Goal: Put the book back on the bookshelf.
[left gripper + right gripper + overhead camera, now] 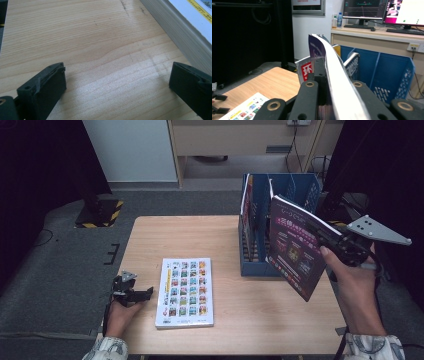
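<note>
My right gripper (334,245) is clamped on the purple magazine (296,245), held tilted just right of the blue file rack (260,227), while my left gripper (134,292) rests with jaws apart.

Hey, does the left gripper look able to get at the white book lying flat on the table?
Probably yes. The left gripper sits open on the table right beside the white book, with bare wood between them. The right gripper holds the purple book well clear.
</note>
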Action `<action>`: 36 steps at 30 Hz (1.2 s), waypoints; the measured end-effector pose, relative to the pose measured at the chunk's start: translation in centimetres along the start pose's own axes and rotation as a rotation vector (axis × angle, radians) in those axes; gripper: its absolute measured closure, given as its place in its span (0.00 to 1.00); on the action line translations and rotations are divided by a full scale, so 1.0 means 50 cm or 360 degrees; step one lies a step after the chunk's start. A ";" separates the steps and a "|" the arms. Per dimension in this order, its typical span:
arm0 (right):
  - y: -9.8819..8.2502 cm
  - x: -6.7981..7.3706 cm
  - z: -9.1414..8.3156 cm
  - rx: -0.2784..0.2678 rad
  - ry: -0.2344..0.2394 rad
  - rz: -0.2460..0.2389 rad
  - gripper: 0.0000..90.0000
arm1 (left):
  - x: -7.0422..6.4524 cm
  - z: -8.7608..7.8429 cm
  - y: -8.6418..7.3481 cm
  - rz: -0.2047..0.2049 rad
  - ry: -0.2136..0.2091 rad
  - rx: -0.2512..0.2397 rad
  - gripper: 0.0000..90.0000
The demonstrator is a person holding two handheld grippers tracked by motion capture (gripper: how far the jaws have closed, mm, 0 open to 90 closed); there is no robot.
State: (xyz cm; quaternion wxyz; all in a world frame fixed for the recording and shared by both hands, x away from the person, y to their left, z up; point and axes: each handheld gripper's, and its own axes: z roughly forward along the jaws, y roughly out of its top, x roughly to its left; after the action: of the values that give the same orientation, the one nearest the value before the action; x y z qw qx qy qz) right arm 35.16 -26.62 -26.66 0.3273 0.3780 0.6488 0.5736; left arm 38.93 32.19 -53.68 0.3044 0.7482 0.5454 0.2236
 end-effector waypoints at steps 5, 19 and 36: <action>-0.002 -0.014 -0.001 0.0009 -0.0045 0.0019 0.93 | 0.000 0.000 0.000 -0.0002 0.0002 0.0000 0.00; 0.000 -0.040 0.001 0.0044 -0.0152 0.0035 0.93 | -0.001 0.001 0.002 -0.0014 0.0014 0.0000 0.00; 0.007 -0.055 0.047 0.0075 -0.0262 0.0024 0.93 | -0.001 0.002 0.002 -0.0018 0.0017 -0.0001 0.00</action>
State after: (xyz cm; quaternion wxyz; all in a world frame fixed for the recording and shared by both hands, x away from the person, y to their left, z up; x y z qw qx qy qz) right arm 38.59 -27.82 -26.65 0.3661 0.4363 0.6302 0.5277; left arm 39.04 32.10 -53.68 0.3030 0.7439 0.5511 0.2260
